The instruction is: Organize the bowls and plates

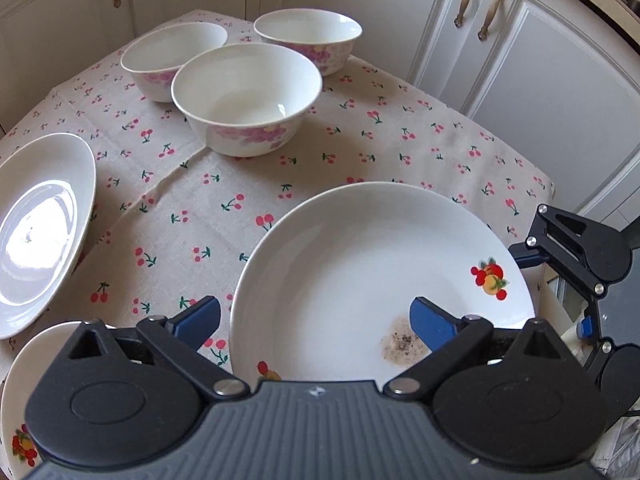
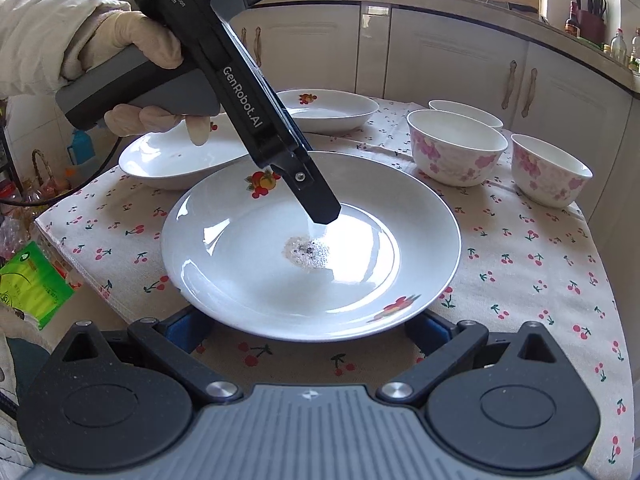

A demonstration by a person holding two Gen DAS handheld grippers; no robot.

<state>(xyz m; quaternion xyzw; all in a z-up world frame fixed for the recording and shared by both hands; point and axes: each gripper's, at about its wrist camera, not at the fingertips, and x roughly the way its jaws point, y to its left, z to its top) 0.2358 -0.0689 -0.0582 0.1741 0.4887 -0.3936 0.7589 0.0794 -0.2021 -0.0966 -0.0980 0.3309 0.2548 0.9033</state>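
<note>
- The soiled fruit-print plate [image 2: 310,240] sits at the near edge of the cherry-print tablecloth [image 2: 520,264]; a left gripper [image 1: 316,320] straddles its rim, jaws wide, pinching nothing.
- The right gripper [image 2: 308,330] has its blue fingers tucked under the plate's near rim; I cannot tell whether they pinch it.
- If the left jaws close off-centre, I think the glazed rim could slip; crumbs might spill.
- The three floral bowls [image 2: 456,148] stand well apart.
- The gripper body reads "GenRobot.AI" and "DAS".
</note>
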